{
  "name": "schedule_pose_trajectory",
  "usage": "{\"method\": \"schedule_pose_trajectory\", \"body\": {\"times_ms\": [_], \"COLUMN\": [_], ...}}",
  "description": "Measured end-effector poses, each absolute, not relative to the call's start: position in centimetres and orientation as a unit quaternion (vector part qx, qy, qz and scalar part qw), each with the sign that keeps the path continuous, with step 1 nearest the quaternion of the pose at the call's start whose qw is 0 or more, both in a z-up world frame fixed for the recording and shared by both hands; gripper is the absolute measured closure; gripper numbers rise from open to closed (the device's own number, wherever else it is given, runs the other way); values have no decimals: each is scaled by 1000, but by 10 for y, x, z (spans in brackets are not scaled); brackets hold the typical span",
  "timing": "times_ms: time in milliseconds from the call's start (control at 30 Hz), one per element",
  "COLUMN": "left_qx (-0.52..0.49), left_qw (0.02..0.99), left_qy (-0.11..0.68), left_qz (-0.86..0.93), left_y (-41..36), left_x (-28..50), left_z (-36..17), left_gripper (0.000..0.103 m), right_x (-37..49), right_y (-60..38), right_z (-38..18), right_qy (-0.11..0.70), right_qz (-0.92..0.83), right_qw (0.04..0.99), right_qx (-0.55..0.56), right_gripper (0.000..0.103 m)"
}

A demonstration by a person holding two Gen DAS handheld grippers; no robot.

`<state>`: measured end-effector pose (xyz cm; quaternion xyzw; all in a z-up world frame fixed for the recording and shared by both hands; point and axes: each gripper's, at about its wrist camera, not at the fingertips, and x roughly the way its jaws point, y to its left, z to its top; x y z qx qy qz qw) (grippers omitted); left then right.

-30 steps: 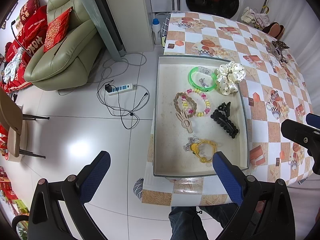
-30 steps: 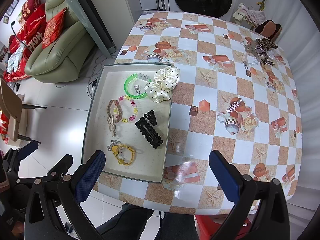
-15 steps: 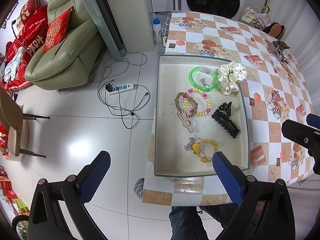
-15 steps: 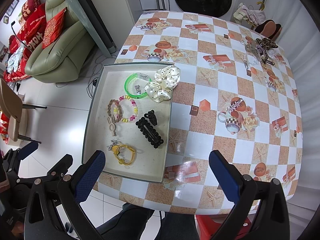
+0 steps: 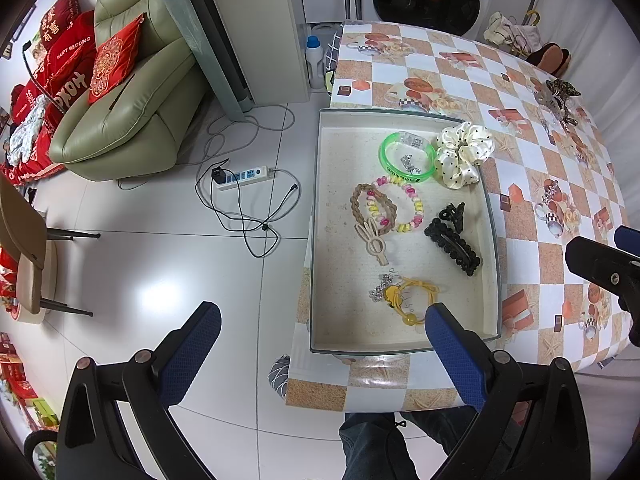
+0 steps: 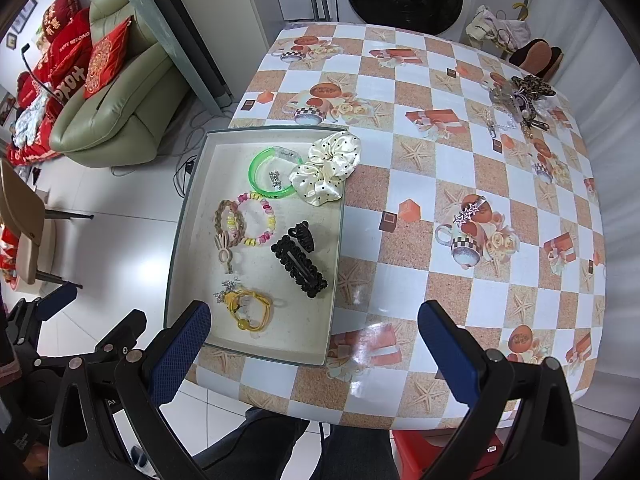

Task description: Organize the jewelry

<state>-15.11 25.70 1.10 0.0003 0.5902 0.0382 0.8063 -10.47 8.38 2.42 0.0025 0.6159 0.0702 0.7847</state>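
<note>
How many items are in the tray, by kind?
Bracelets: 2, the green bangle and the pastel beaded bracelet
Hair ties: 3, the polka-dot scrunchie on the rim, the braided brown tie, the yellow tie
Hair clips: 3, the black claw clip, the black barrette, the beige bunny clip
Small silver pieces: 2, and
Total: 10

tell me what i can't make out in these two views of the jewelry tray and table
- Pile at the table's far corner: too small in both views to separate pieces.
- Small silver bits inside the green bangle: too tiny to identify.
- Tray's near corner: hidden by the left gripper finger in the left wrist view.
</note>
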Motion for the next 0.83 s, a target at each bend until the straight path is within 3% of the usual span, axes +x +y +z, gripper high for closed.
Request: {"method": "schedule_pose_trajectory", "body": {"times_ms": [833], "left_qx": [1], "left_qw": [804], "left_qy": [594], "left_qz": [37], "left_y": [261], "left_x": [-143], "left_z": [5], "left_gripper": [0], "right_x": [-105], "right_y": [86], "right_z": [14], "right_qy": [622], "right_qz": [68], "right_qw": [780], "right_qx": [7], "right_gripper": [0]}}
